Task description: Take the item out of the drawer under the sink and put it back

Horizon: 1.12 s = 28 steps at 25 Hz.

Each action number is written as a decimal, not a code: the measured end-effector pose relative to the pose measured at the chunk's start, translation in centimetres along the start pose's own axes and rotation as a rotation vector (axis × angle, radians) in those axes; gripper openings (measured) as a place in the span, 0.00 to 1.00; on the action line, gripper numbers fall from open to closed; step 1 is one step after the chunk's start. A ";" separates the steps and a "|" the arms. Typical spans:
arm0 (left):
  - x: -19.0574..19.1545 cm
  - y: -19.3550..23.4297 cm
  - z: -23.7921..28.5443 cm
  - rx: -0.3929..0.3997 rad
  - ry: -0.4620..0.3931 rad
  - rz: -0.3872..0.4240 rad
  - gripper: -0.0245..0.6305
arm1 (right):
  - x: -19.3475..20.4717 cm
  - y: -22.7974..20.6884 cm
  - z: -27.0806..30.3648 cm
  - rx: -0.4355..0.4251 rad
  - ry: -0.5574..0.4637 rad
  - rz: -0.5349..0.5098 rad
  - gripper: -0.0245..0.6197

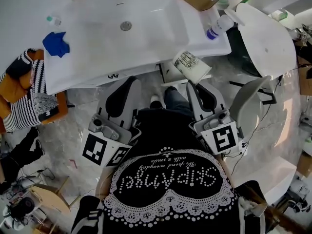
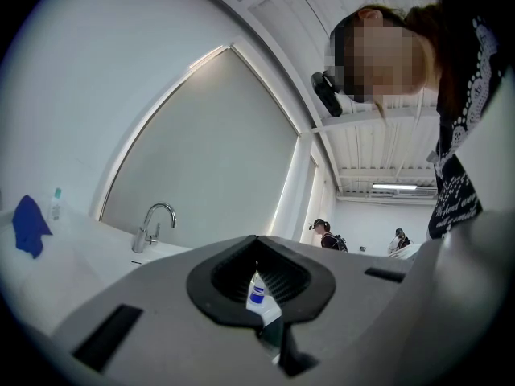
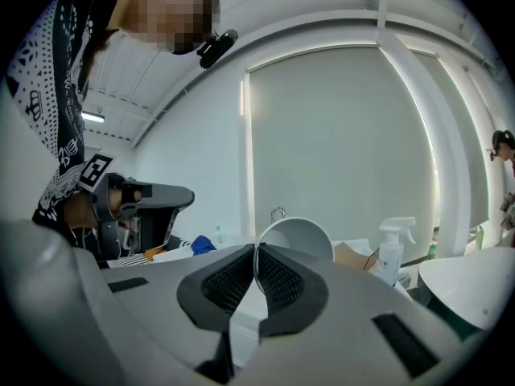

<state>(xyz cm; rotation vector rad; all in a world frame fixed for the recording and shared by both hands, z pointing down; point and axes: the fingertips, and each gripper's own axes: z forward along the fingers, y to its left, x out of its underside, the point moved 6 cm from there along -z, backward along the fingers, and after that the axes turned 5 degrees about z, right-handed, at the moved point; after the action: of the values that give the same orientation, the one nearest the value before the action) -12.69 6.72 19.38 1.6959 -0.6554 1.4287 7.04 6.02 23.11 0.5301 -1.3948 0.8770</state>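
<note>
Head view: the right gripper (image 1: pixel 195 85) reaches toward the front edge of the white bench (image 1: pixel 87 57) and holds a patterned white cup (image 1: pixel 191 66) by its rim. The cup is tilted well over, with its long axis slanting away from the person toward the bench and its mouth turned back toward the gripper. Just beneath and slightly to the left of the cup, a white panel juts out from under the bench. This is probably the open drawer (image 1: pixel 168 74), though the cup and jaws cover too much of it to be sure. The left gripper (image 1: pixel 131 84) is level with the right one but farther from that panel, and nothing is in it.

Left gripper view: the left gripper (image 2: pixel 257 244) has its jaws drawn together at the tips and empty. The bottle (image 2: pixel 257 292) seen through the slit stands far off on the bench, not in the grip.

Right gripper view: the right gripper (image 3: pixel 256 249) is pinched nearly closed on the thin wall of the cup (image 3: pixel 302 236), one pad inside the rim and one outside. The bowl leans to the right.

The right hand is the nearer one and already holds the item. Returning it looks like a short move down and a little left into the drawer.
</note>
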 end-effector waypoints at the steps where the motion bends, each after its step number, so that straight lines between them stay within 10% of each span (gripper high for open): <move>1: 0.0 0.0 0.0 -0.001 0.000 -0.001 0.04 | 0.0 0.0 0.0 0.000 0.001 0.001 0.08; 28: -0.2 0.1 0.1 -0.005 0.012 0.000 0.04 | 3.6 -3.3 -0.5 0.095 0.163 -0.249 0.08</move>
<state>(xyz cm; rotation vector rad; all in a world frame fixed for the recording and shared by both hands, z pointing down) -12.78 6.56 19.19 1.6822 -0.6515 1.4353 9.76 5.19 27.12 0.6745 -1.1157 0.7686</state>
